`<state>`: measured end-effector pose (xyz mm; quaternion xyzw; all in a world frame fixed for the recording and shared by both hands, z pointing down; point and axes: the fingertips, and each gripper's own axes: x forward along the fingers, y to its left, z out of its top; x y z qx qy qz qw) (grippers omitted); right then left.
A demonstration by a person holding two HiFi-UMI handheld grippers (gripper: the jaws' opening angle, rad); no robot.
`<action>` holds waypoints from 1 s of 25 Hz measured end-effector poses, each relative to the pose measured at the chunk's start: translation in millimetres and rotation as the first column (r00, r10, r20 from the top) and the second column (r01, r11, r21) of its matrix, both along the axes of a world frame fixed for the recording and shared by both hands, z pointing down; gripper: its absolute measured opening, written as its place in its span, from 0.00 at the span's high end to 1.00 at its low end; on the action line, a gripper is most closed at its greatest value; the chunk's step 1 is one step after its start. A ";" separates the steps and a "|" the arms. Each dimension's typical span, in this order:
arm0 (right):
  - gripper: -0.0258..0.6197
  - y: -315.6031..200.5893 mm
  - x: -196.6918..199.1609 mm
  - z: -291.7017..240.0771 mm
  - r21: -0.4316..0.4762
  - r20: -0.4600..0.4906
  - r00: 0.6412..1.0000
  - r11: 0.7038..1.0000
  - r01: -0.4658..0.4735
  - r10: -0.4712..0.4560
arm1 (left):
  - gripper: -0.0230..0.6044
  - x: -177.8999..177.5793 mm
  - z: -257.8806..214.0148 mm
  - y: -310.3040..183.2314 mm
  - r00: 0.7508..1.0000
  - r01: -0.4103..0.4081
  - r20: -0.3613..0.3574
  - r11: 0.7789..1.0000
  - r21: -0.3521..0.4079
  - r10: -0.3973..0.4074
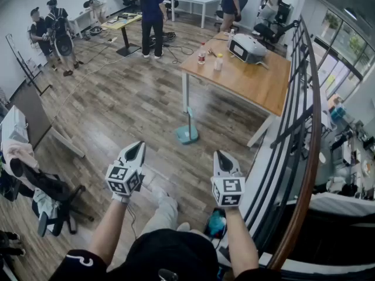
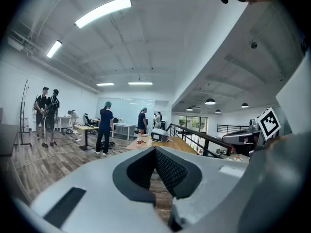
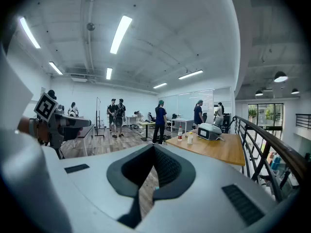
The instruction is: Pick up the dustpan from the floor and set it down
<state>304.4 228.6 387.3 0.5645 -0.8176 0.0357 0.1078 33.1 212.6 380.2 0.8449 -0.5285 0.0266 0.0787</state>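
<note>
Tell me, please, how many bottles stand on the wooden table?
2. Both stand by the wooden table's left corner in the head view: a red-labelled bottle and a white bottle just right of it. Another might be hidden behind the white device.

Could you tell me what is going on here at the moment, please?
A person holds a two-jaw gripper in each hand, out over the wooden floor. The left gripper and the right gripper are both shut and empty, pointing roughly level. The teal dustpan stands on the floor ahead of them, beside a leg of the wooden table, untouched. Other people stand further back in the room.
</note>
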 end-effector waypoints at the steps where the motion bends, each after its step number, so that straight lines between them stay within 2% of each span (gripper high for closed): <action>1: 0.97 -3.1 0.5 0.1 0.002 0.001 1.000 1.000 -0.001 0.001 | 0.97 1.0 0.9 -3.1 1.000 0.000 0.001 1.000 0.000 0.000; 12: 0.97 -49.4 3.5 5.8 -0.005 0.019 1.000 1.000 -0.004 0.004 | 0.97 5.8 10.4 -50.0 1.000 0.012 0.001 1.000 -0.008 -0.012; 25: 0.97 -184.1 -16.3 7.1 -0.044 0.018 0.999 0.999 -0.030 0.030 | 0.97 -32.8 17.2 -177.2 1.000 0.022 -0.005 0.999 -0.028 -0.022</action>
